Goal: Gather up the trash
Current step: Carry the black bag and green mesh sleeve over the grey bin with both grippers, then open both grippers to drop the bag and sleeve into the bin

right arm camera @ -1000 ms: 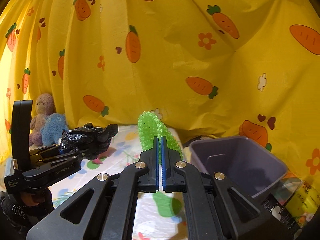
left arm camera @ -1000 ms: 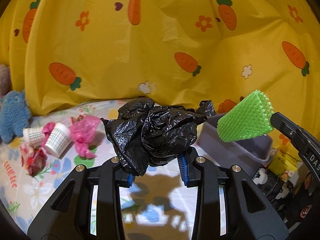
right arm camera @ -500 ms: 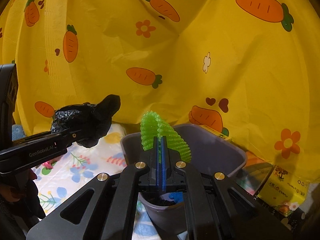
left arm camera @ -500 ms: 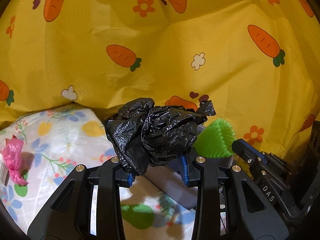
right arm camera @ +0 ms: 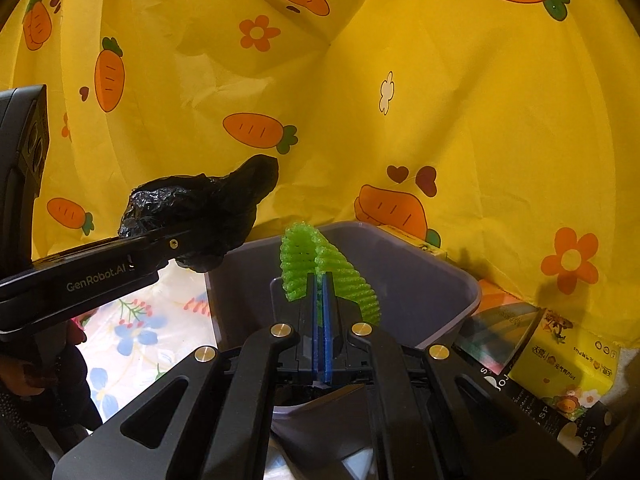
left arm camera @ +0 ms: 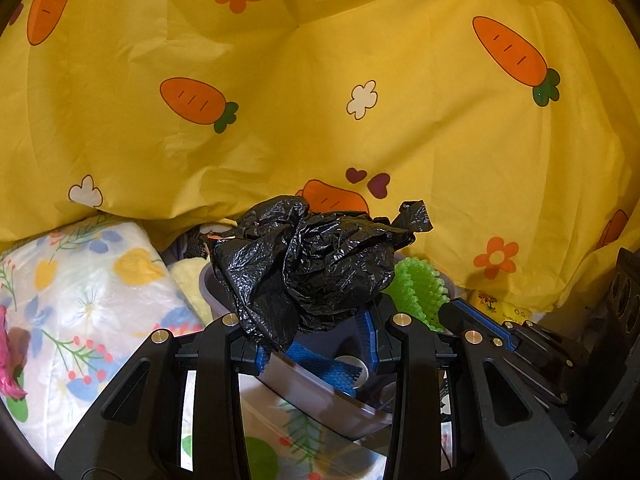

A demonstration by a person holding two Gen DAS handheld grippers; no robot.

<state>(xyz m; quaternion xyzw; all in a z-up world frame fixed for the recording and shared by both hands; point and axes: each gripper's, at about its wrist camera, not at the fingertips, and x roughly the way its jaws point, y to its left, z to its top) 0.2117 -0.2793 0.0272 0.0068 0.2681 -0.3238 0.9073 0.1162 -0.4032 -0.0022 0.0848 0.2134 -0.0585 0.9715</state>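
While the left claw [left arm camera: 316, 354] is clamping a crumpled black bag [left arm camera: 312, 268] above the purple bin [right arm camera: 432, 276], the right claw [right arm camera: 320, 300] is pinching green foam netting [right arm camera: 320, 268] over it.

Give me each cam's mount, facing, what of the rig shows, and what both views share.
Left wrist: sits on the left claw, faces the yellow carrot sheet over the grey bin; own fingers grip a black plastic bag.
Right wrist: sits on the right claw, faces into the bin; fingers pinch green foam netting.
Shared: both pieces of trash, bin, sheet, each other's claw.
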